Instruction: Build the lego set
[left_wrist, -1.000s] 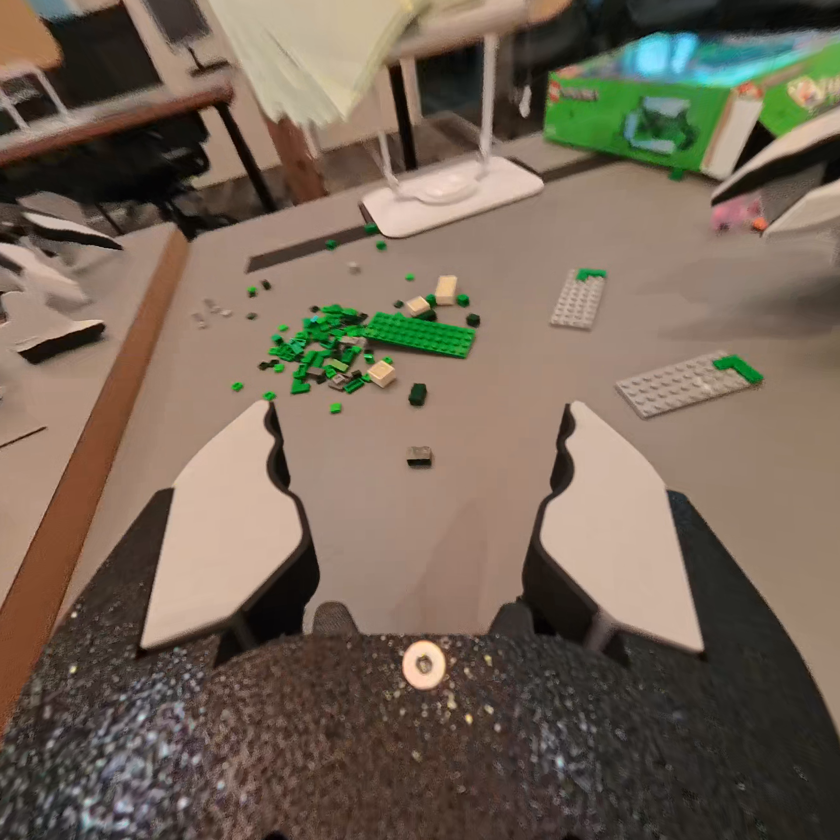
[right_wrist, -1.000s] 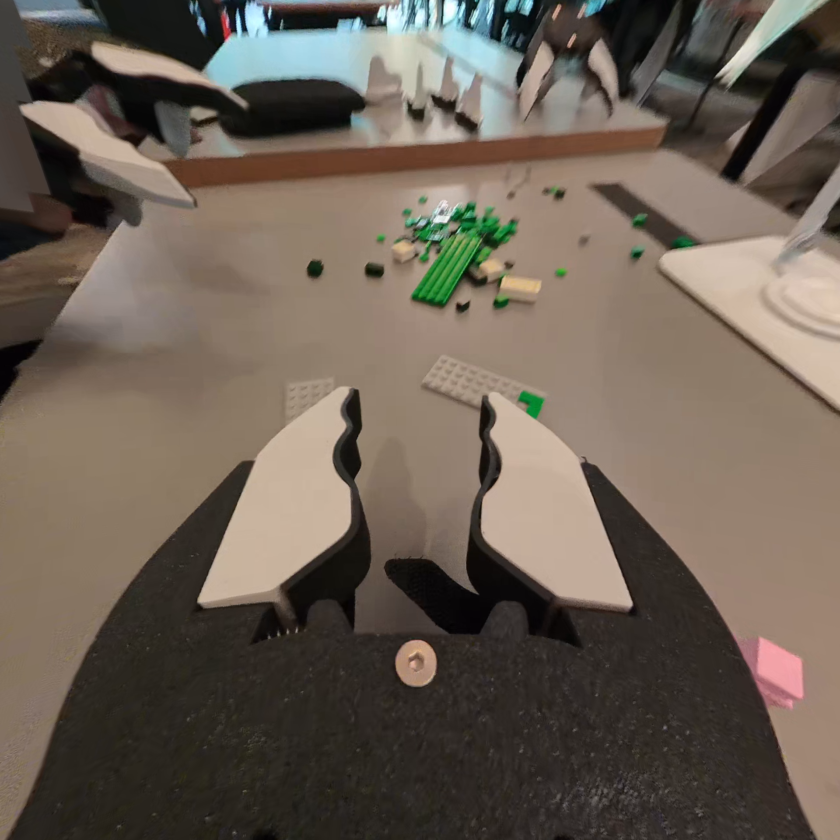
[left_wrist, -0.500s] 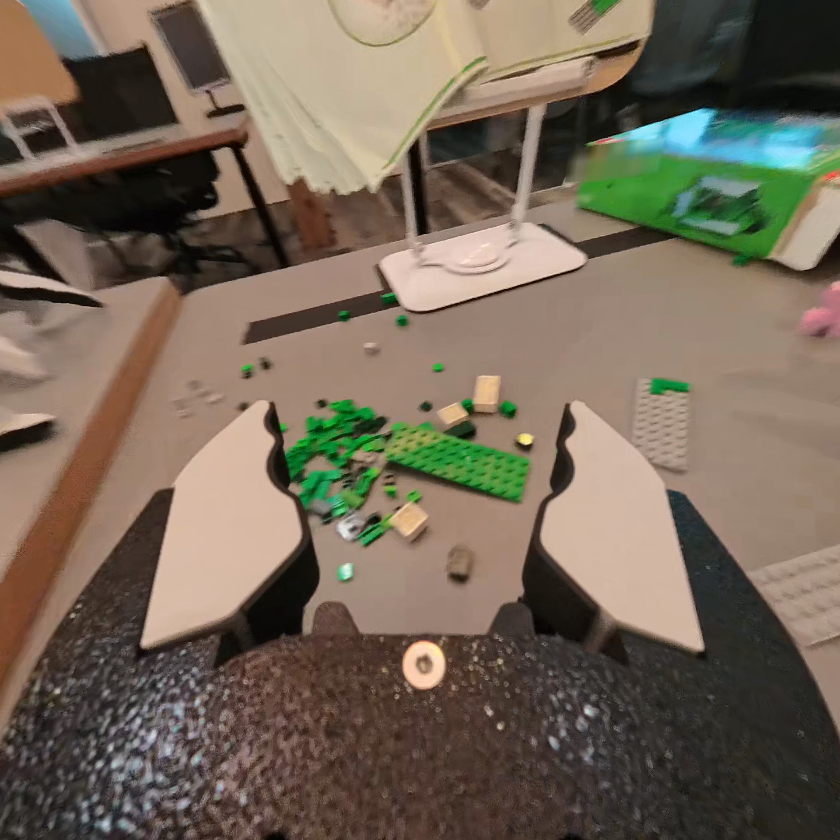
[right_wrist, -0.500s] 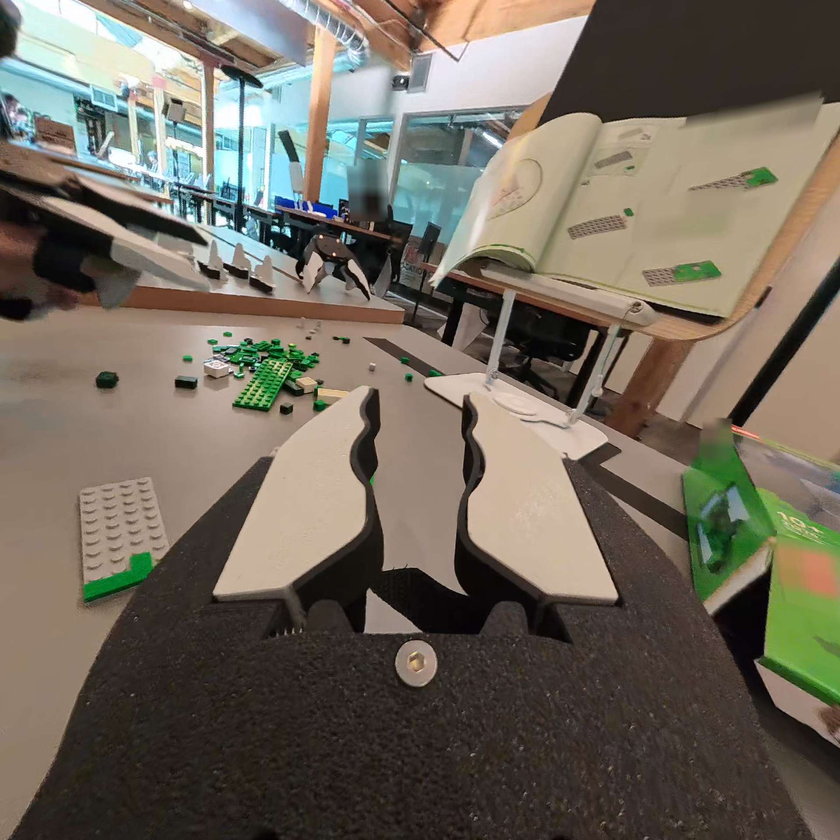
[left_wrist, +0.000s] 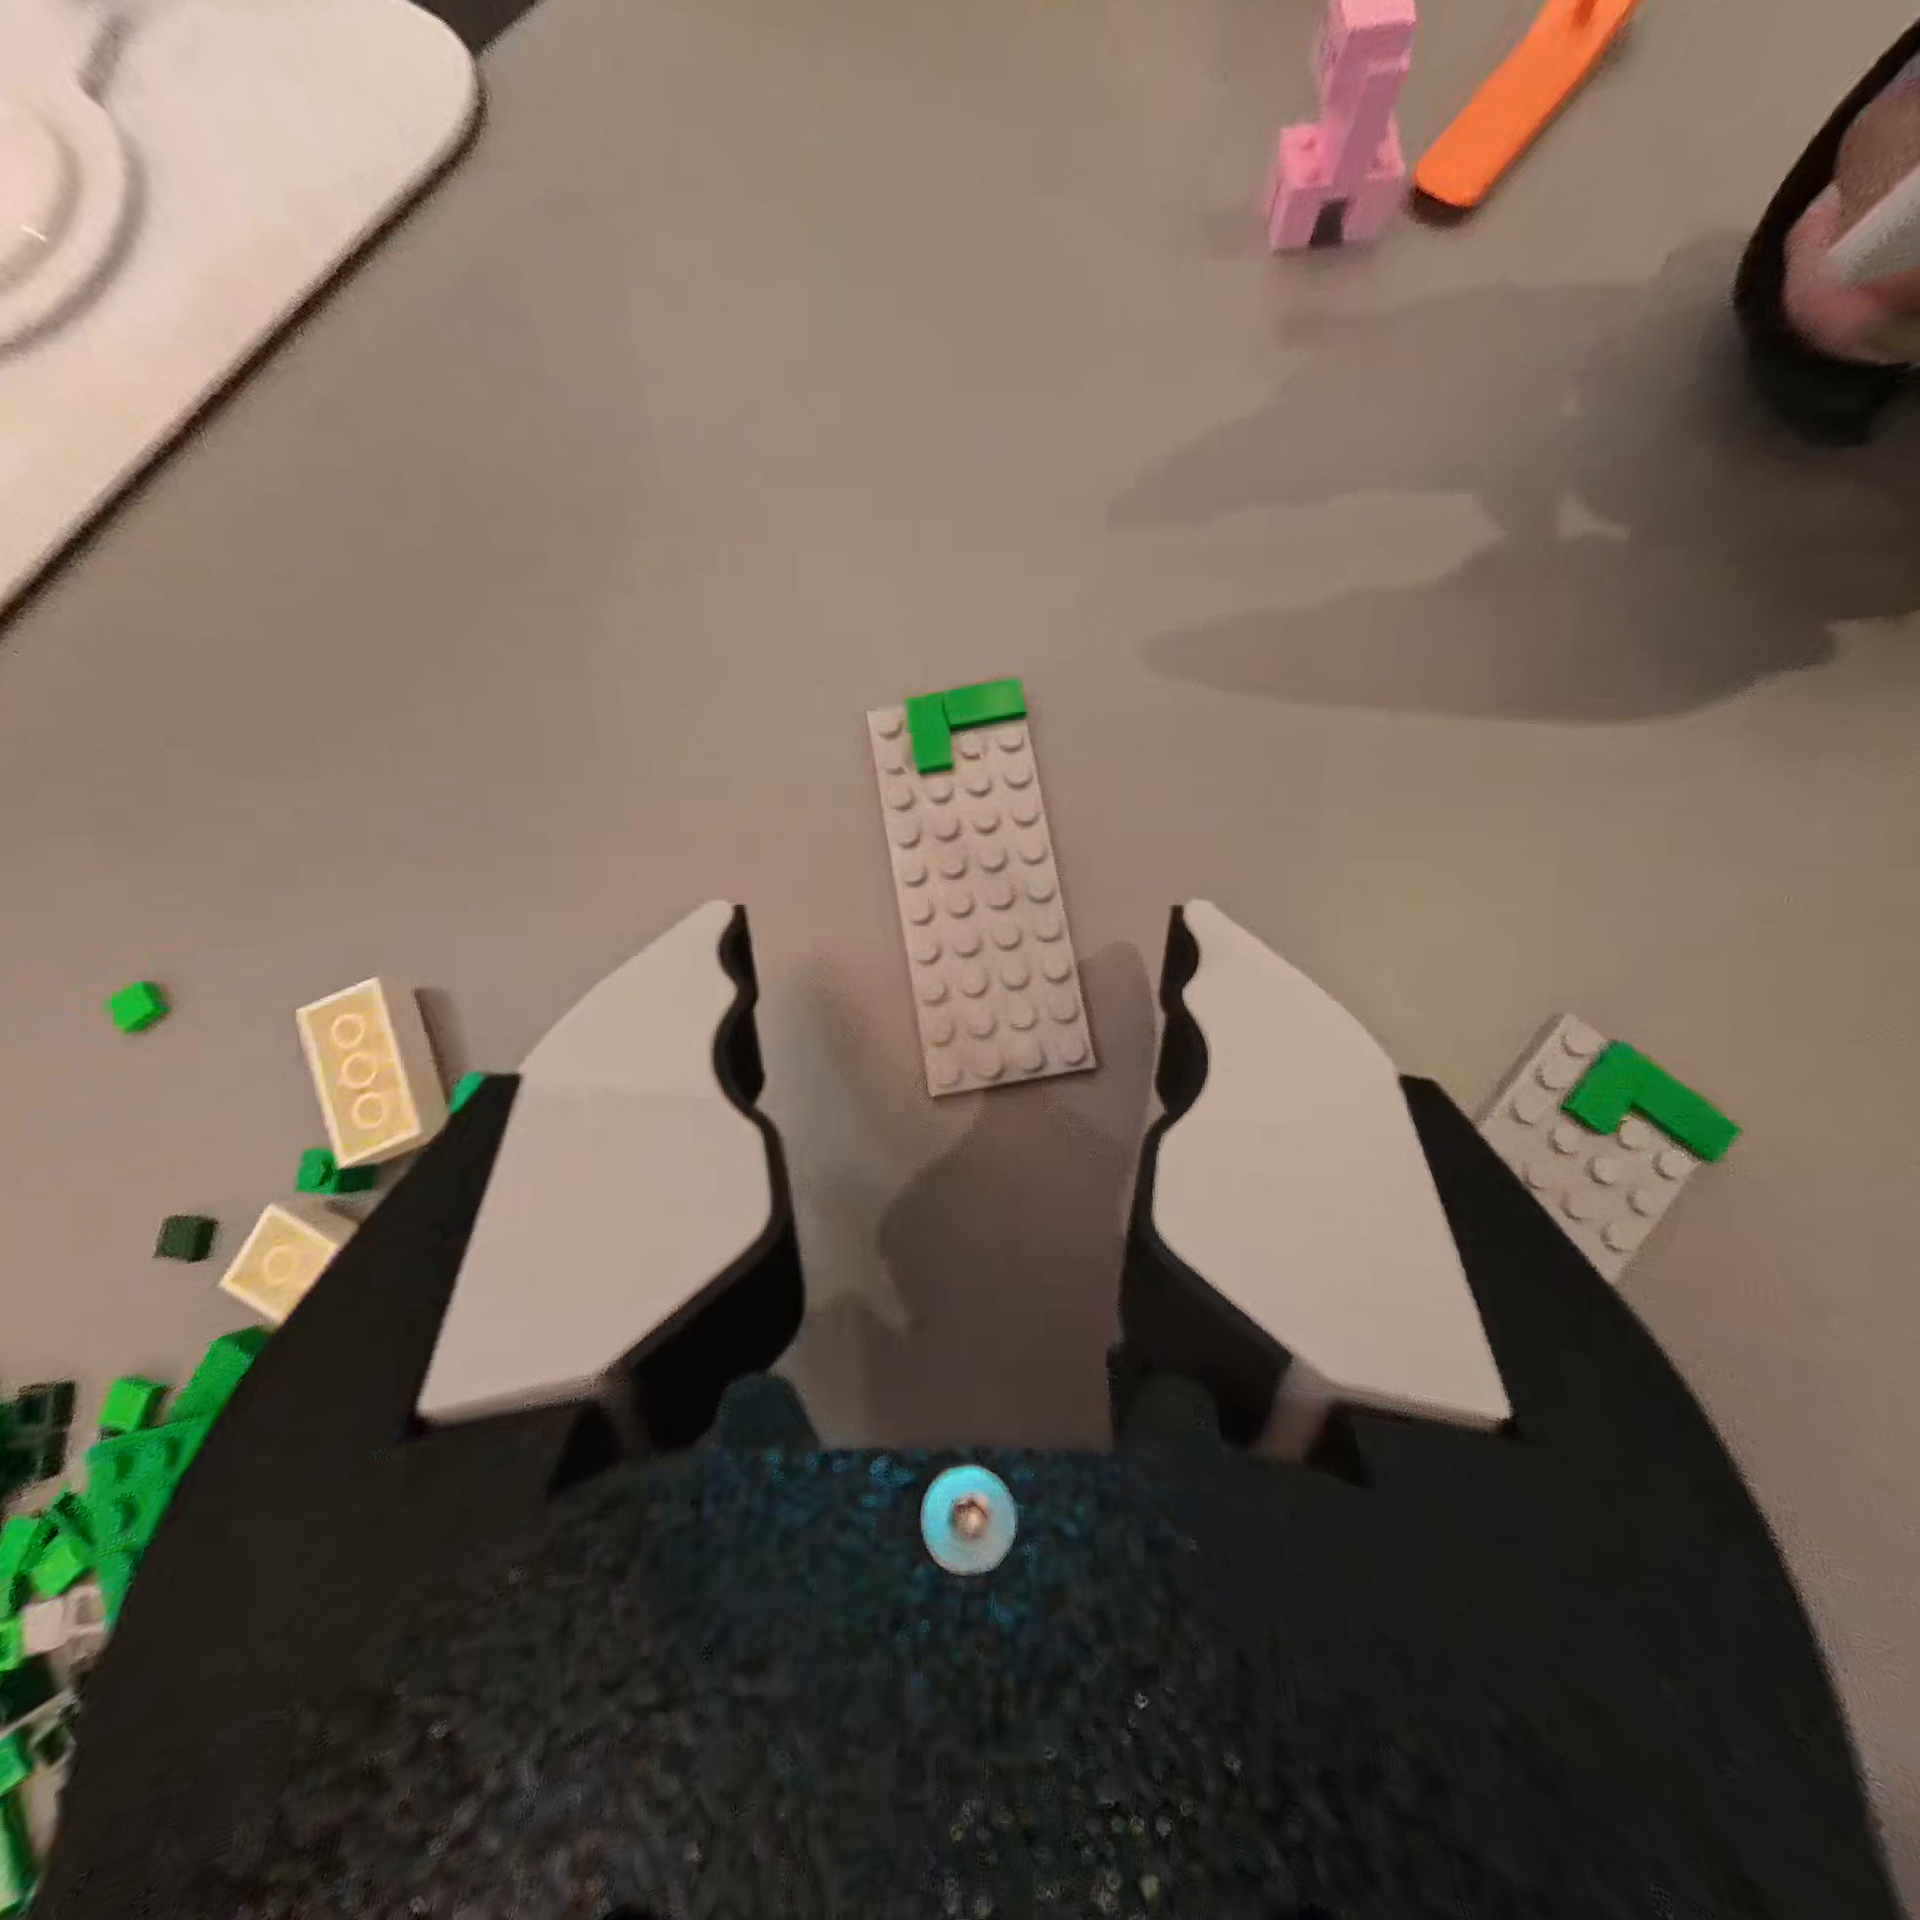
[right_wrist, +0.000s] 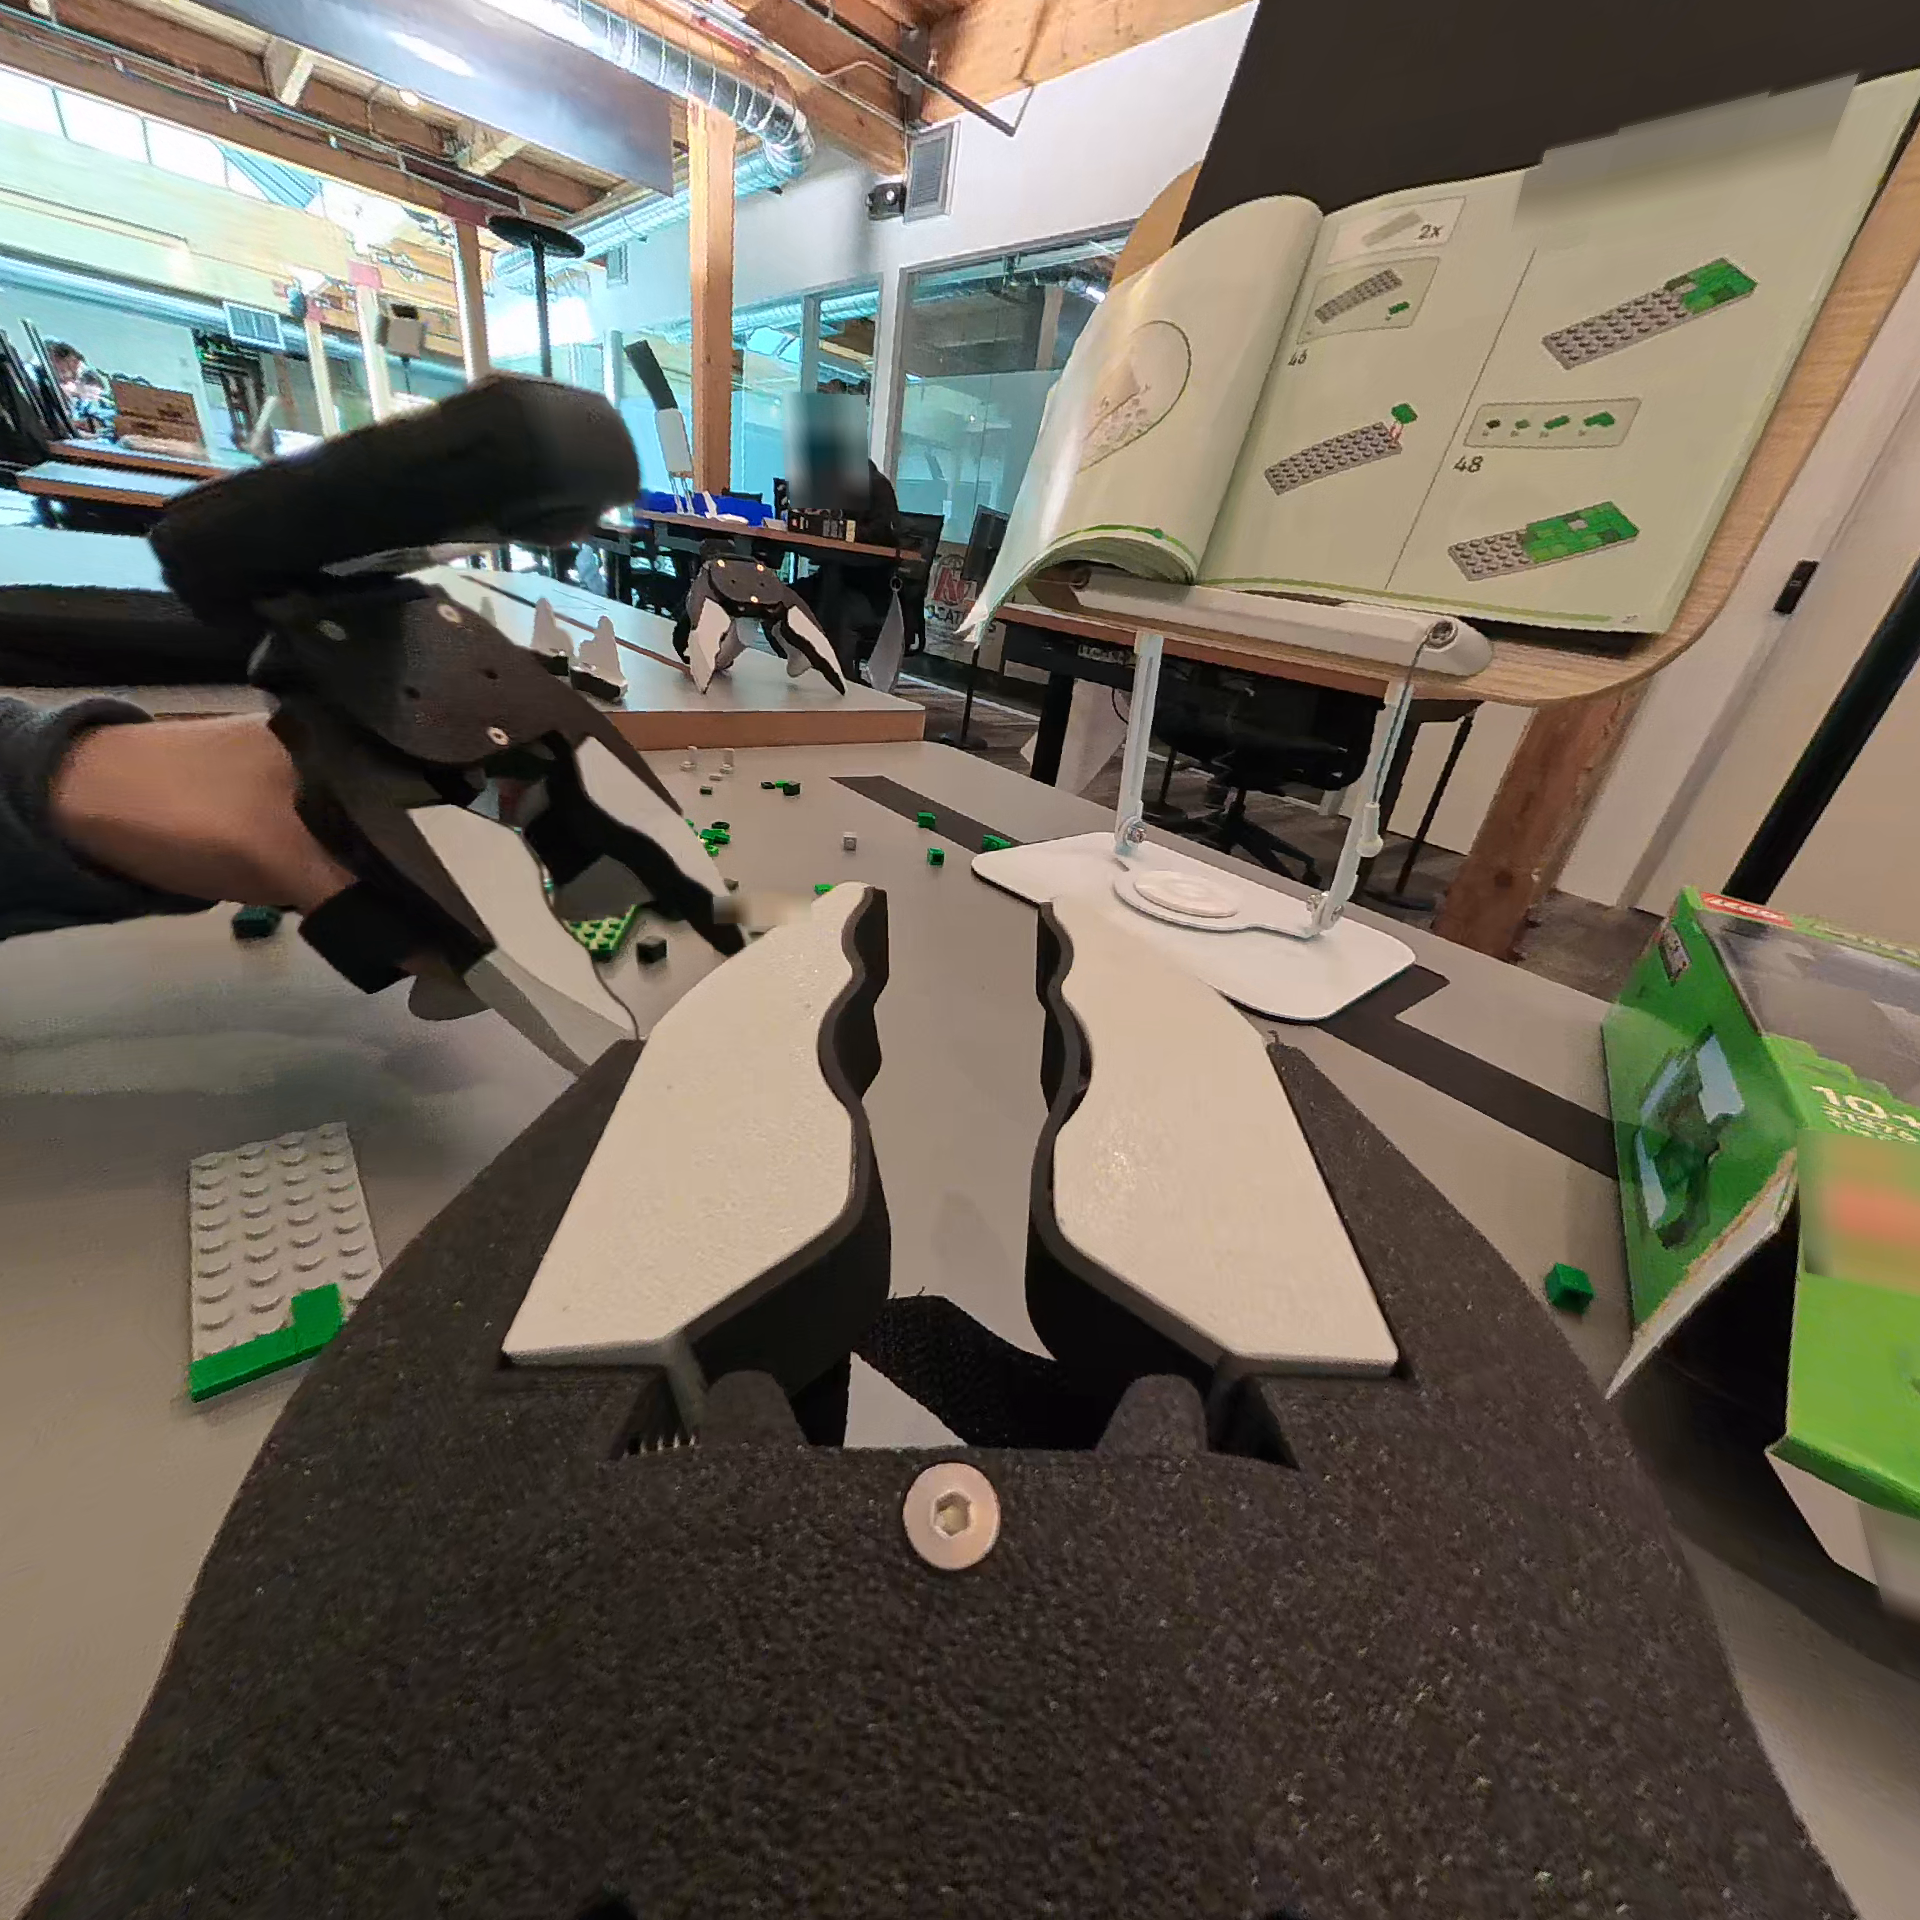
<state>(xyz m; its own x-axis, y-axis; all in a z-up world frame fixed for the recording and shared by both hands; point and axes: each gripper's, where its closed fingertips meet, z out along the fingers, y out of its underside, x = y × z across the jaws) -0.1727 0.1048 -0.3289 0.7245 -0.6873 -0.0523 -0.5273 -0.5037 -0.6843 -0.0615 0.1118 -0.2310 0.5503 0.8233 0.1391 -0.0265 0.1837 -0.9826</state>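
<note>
My left gripper (left_wrist: 951, 925) hangs over the grey table (left_wrist: 644, 499), fingers spread wide, nothing between them. Straight ahead, lined up with the gap, lies a long grey plate (left_wrist: 982, 914) with a green corner piece (left_wrist: 961, 719) pressed on its far end. A second grey plate (left_wrist: 1590, 1153), also carrying a green corner, sits just past my right finger. The loose green bricks (left_wrist: 73, 1496) and two cream bricks (left_wrist: 358, 1070) are heaped low to the left. My right gripper (right_wrist: 961, 914) is held up off the table, fingers a narrow gap apart, empty, facing the open instruction book (right_wrist: 1455, 416) on its stand. Judging by this, the step is taking up the long plate. To do it well I would come down square, catch it across the short sides at the near end, and close slowly so it does not skate on the smooth top. I'd also keep clear of the green corner.
</note>
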